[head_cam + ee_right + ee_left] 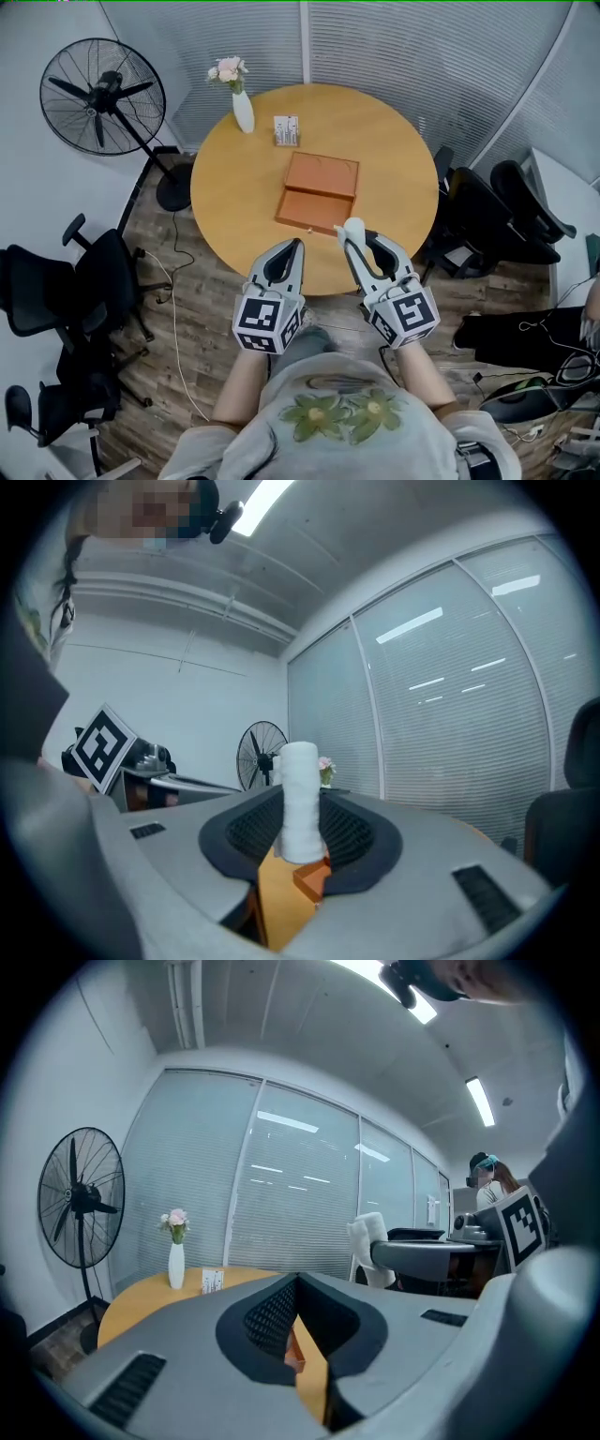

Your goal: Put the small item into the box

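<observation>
An open orange box (321, 192) lies in the middle of the round wooden table (225, 206). My right gripper (357, 240) hovers over the table's near edge, just short of the box, shut on a small white roll (353, 230). In the right gripper view the roll (300, 799) stands upright between the pads, with a corner of the box (312, 877) below it. My left gripper (288, 255) hangs beside it to the left, shut and with nothing in it. A sliver of the box (296, 1354) shows through its jaws in the left gripper view.
A white vase with flowers (241, 105) and a small card stand (286, 130) sit at the table's far side. A floor fan (103, 96) stands at the left. Office chairs are at the left (84, 281) and right (492, 216). Another person (487, 1180) is in the background.
</observation>
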The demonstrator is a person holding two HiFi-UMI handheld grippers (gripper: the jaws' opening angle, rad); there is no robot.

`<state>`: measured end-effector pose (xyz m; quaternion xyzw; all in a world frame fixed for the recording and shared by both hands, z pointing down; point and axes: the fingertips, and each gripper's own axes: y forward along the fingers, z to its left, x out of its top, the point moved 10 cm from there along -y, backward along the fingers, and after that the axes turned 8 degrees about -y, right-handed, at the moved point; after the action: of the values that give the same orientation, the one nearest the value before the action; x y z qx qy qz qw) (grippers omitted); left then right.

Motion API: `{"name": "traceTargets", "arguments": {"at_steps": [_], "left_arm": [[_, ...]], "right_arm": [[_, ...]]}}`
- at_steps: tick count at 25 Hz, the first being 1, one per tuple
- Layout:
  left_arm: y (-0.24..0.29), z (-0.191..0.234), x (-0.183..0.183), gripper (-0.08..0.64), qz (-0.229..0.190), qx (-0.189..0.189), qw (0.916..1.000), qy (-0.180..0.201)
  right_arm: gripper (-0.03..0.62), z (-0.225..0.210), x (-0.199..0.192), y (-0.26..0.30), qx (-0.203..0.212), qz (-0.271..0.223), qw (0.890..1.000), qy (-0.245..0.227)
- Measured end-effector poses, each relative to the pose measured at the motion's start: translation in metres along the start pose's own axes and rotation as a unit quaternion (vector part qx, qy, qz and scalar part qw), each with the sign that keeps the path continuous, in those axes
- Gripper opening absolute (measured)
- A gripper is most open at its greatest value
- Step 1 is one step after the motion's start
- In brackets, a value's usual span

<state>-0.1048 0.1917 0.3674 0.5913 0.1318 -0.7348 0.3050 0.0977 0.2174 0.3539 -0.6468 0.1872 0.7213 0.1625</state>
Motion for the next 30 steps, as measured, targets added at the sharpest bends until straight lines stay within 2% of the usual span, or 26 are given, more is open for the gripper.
{"name": "traceTargets", "arguments": {"at_steps": [7,15,22,27,30], "left_arm": [[0.058,0.053,0.030,0.002,-0.006,-0.011,0.9999,0.009],[0.099,0.094,0.032,0.002,0.004,-0.008,1.0000,-0.002],[0.135,0.110,0.035,0.002,0.023,-0.002,0.9996,-0.018],[0.160,0.105,0.042,0.002,0.029,-0.004,0.9996,0.004],[0.169,0.107,0.040,0.002,0.032,0.002,0.9995,0.003]], "right_arm": [[0.127,-0.039,0.016,0.073,-0.027,-0.019,0.999,-0.028],[0.127,-0.066,0.009,0.122,-0.038,-0.009,0.999,-0.036],[0.129,-0.087,0.003,0.151,-0.020,0.023,0.999,-0.039],[0.129,-0.103,-0.001,0.167,-0.001,0.038,0.996,-0.081],[0.129,-0.109,-0.004,0.176,0.011,0.037,0.995,-0.089]]}}
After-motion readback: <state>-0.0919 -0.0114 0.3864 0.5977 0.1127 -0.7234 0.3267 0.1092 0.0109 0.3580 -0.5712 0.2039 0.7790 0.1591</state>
